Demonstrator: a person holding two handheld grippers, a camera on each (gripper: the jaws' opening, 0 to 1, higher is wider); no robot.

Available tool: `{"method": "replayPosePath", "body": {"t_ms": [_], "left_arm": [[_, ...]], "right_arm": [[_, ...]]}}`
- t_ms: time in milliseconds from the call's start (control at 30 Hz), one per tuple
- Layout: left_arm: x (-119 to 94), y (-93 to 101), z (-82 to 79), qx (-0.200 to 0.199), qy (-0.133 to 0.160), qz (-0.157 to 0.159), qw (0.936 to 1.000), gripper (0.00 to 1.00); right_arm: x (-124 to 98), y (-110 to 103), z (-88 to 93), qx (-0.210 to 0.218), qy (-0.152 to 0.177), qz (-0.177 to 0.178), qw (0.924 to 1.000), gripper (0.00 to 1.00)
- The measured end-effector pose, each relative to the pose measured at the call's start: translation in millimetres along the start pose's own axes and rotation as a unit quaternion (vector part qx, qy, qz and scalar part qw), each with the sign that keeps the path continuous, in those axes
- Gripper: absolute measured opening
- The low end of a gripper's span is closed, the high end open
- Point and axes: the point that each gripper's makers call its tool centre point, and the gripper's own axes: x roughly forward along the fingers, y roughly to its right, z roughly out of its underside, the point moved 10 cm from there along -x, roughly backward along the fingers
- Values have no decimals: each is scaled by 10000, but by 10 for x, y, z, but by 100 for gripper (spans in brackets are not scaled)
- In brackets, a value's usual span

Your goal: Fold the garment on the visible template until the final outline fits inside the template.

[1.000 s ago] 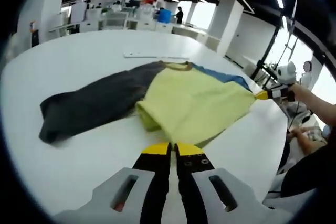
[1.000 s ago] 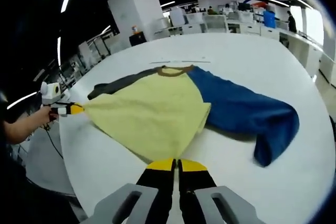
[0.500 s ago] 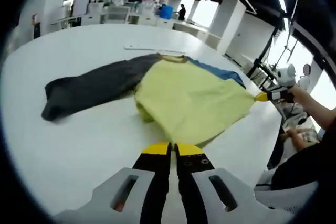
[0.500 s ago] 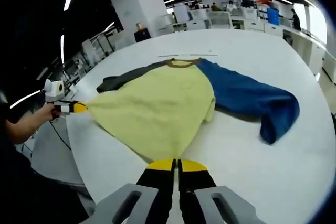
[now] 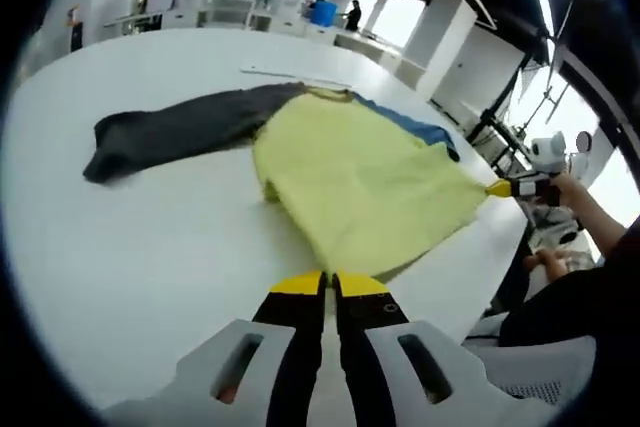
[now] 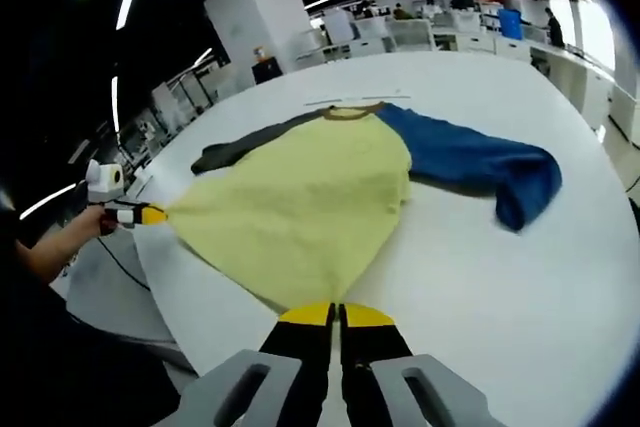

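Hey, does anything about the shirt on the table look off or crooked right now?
Yes. The shirt lies askew: its blue sleeve is doubled over at the cuff, the dark grey sleeve is rumpled, and the yellow hem is stretched taut between both tongs.

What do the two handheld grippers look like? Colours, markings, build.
The left gripper and the right gripper match: two narrow black jaws with yellow tips, on a light grey moulded body with slotted openings. Seen from the other side, the handle end is white. No cables or sleeves discernible.
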Motion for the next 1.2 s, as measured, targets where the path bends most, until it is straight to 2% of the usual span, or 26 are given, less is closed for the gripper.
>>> {"method": "replayPosePath", "body": {"t_ms": [367,467,667,700,833,933,1033,1167,1200], "left_arm": [[-91,55,247,-162,-225,-19,9996,1],[-98,53,312,-332,-265,-68,9991,1],[-81,31,461,-386,-543,-261,9974,0],[-93,28,490,-420,-679,-311,9963,0],[-74,11,540,-276,-766,-447,9957,0],[-62,21,556,-406,-711,-390,9959,0],[-45,63,560,-360,-726,-389,9959,0],[-44,78,545,-394,-693,-346,9962,0],[-47,75,539,-379,-673,-338,9964,0]], "right_arm": [[-115,-106,242,171,-79,53,9998,0],[-134,-128,323,162,-192,101,9996,0],[-123,-108,452,219,-319,203,9990,0],[-114,-101,472,283,-332,215,9988,0],[-96,-108,510,236,-400,261,9986,0],[-80,-92,526,276,-416,303,9983,0],[-75,-86,535,283,-447,334,9980,0],[-87,-58,550,210,-622,462,9968,0],[-99,-47,542,213,-616,480,9967,3]]}}
